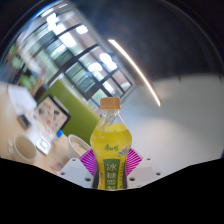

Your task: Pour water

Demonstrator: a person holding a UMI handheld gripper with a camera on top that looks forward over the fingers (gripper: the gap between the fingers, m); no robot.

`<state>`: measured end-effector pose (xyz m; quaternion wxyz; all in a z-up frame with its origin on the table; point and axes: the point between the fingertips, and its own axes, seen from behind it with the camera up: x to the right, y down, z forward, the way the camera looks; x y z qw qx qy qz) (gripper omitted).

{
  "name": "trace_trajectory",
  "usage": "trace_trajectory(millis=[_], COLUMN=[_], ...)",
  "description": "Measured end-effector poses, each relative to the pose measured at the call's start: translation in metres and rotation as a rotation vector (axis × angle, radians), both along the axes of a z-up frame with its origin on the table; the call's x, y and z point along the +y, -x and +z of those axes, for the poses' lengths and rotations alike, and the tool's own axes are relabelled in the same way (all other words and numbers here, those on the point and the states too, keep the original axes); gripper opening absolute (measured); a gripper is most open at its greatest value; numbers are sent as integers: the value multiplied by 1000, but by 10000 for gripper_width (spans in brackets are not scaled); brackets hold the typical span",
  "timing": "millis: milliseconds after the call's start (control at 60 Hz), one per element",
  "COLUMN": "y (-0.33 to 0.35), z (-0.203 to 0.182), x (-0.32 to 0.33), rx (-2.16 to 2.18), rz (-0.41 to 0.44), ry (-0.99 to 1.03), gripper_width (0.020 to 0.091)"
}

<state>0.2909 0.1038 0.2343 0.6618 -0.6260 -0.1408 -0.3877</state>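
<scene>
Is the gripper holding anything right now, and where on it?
The gripper appears shut on the yellow drink bottle, its pink pads against the labelled lower body. The orange cap is free above.

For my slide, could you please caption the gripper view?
Gripper holding an upright yellow drink bottle between its fingers above a white table.

The tool (pixel 110 172) is closed on a bottle (pixel 108 140) of yellow drink with an orange cap and green label, both pink pads (pixel 132 160) pressing its sides. At nine o'clock, white cups (pixel 22 148) stand on the bench (pixel 185 125); a green chair (pixel 72 102) sits at eleven.
</scene>
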Motion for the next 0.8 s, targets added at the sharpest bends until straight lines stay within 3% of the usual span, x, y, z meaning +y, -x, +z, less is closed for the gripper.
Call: trace_trajectory(millis=[83, 183, 367, 450, 617, 750, 800], y=[-14, -28, -30, -35, -37, -35, -33], z=[-37, -63, -115, -138, -130, -130, -132], x=[-9, 9, 30, 33, 34, 33, 29], rx=[439, 755, 801, 795, 813, 817, 838], rz=[104, 156, 224, 210, 252, 256, 252], ry=[-110, 4, 67, 130, 68, 88, 106], gripper_width=[320, 320, 321, 346, 366, 530, 690])
